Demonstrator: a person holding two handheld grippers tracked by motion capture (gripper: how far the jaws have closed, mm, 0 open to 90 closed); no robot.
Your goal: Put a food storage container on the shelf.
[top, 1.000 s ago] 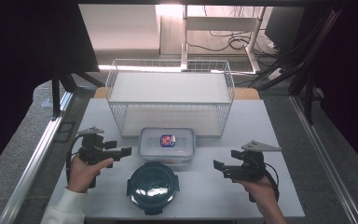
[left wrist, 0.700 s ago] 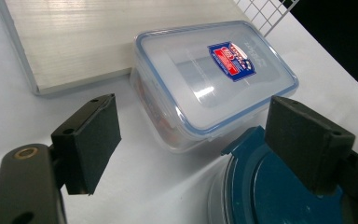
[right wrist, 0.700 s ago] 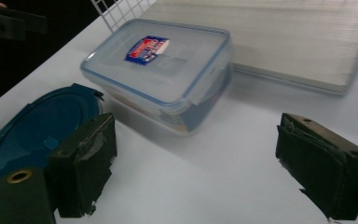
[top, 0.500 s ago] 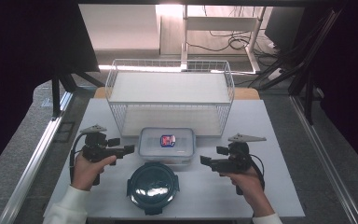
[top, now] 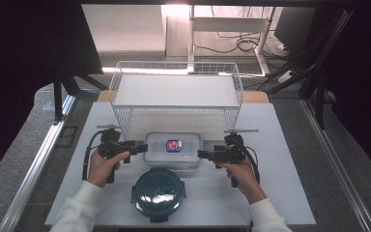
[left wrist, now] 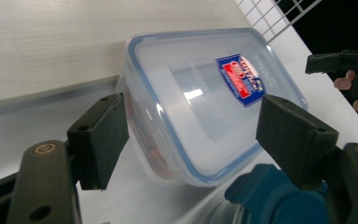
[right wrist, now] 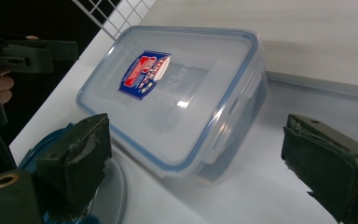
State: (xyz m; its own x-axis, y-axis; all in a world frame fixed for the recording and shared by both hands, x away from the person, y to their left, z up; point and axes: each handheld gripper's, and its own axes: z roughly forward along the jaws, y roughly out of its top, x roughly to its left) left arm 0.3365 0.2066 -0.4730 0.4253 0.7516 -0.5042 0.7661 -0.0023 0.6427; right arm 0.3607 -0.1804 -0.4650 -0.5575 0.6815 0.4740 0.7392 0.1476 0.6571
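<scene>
A clear rectangular box [top: 173, 149] with a blue-rimmed lid and a red-and-blue sticker lies on the white table [top: 280, 193], in front of the wire basket. My left gripper [top: 137, 147] points at its left end and my right gripper [top: 202, 154] at its right end. In the left gripper view the box [left wrist: 200, 102] has one end between the wide-set jaws of my left gripper [left wrist: 196, 140], which have just been closing without pressing on it. In the right gripper view my right gripper [right wrist: 205, 158] has just been opening, its jaws set either side of the box [right wrist: 177, 93].
A round dark teal lidded container [top: 158, 193] sits right in front of the box, near the table's front edge. The white wire basket [top: 176, 92] stands behind the box, its floor raised off the table. Dark frame struts flank the table.
Both hands have moved inward along the table to the box's two ends. The right one travelled farther, from the right side of the table.
</scene>
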